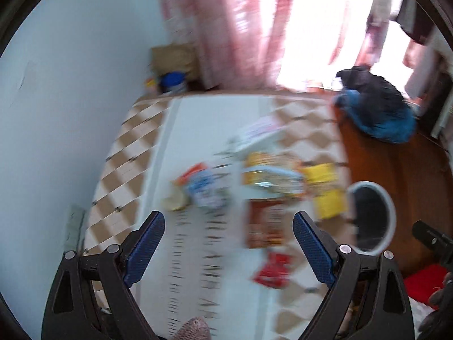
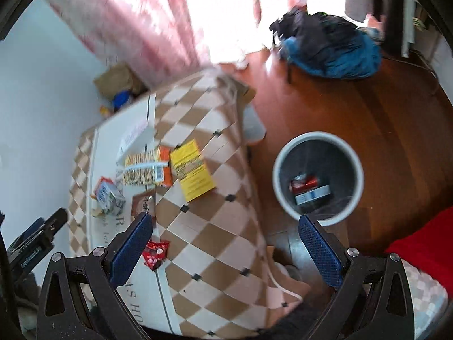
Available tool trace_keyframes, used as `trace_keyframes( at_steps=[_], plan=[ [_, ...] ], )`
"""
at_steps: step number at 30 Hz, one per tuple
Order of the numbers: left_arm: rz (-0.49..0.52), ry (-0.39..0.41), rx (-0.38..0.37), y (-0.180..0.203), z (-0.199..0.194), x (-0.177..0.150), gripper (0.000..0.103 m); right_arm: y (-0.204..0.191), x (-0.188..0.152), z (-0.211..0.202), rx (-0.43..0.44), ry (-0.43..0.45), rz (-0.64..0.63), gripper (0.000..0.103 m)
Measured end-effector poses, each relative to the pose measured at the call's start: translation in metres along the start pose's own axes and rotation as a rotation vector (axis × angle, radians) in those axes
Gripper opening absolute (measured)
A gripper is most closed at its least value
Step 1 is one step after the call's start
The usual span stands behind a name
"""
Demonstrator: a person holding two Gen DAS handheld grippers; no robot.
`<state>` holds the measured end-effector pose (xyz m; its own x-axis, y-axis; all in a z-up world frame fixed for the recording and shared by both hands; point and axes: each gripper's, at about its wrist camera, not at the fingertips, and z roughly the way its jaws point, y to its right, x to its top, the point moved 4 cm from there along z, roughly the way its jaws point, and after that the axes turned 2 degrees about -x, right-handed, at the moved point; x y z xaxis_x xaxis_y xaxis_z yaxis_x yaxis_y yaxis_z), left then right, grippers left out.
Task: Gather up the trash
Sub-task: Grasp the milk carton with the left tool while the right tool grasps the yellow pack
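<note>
Seeing both grippers, left [image 1: 228, 220] and right [image 2: 225, 224], spread wide and empty. Wrappers on the checkered table [image 2: 215, 209] are motion-smeared in my left view; red wrapper [image 2: 155, 252] partly hidden behind a right finger. Bin [image 2: 317, 178] on the floor beside the table holds a can; its near rim is cut off.

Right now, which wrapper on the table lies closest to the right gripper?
The small red wrapper, right beside the right gripper's left finger; the yellow packet and others lie farther up.

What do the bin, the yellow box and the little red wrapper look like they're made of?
Bin: probably plastic, judging by its smooth white rim and grey inner wall.
Yellow box: likely thin cardboard, being flat with printed matte faces and crisp edges.
Red wrapper: seemingly plastic film or foil, crinkled and a little shiny.
</note>
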<state>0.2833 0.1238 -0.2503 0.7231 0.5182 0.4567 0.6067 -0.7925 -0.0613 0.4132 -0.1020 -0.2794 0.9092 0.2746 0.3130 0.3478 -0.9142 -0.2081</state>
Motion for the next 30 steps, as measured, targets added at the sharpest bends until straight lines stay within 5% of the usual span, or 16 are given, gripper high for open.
trace_keyframes(
  at_steps=[6,13,16,20,22,24,30],
  plan=[
    [-0.060,-0.084,0.122,-0.067,0.078,-0.025,0.093,-0.036,0.019,0.098,-0.084,-0.119,-0.094,0.103],
    [-0.004,-0.166,0.129,-0.086,0.133,-0.037,0.093,-0.053,0.034,0.161,-0.176,-0.162,-0.193,0.103],
    [0.028,-0.202,0.092,-0.084,0.147,-0.033,0.092,-0.057,0.037,0.171,-0.178,-0.162,-0.188,0.102],
    [-0.122,-0.230,-0.048,-0.086,0.139,-0.026,0.092,-0.056,0.037,0.175,-0.184,-0.153,-0.166,0.091],
    [-0.171,-0.228,-0.101,-0.082,0.134,-0.023,0.092,-0.061,0.040,0.175,-0.214,-0.134,-0.186,0.083],
    [-0.204,-0.241,-0.139,-0.072,0.133,-0.019,0.092,-0.063,0.040,0.170,-0.219,-0.108,-0.200,0.062],
    [-0.289,-0.321,-0.148,-0.051,0.163,-0.002,0.091,-0.063,0.033,0.166,-0.205,-0.152,-0.189,0.062]
  ],
)
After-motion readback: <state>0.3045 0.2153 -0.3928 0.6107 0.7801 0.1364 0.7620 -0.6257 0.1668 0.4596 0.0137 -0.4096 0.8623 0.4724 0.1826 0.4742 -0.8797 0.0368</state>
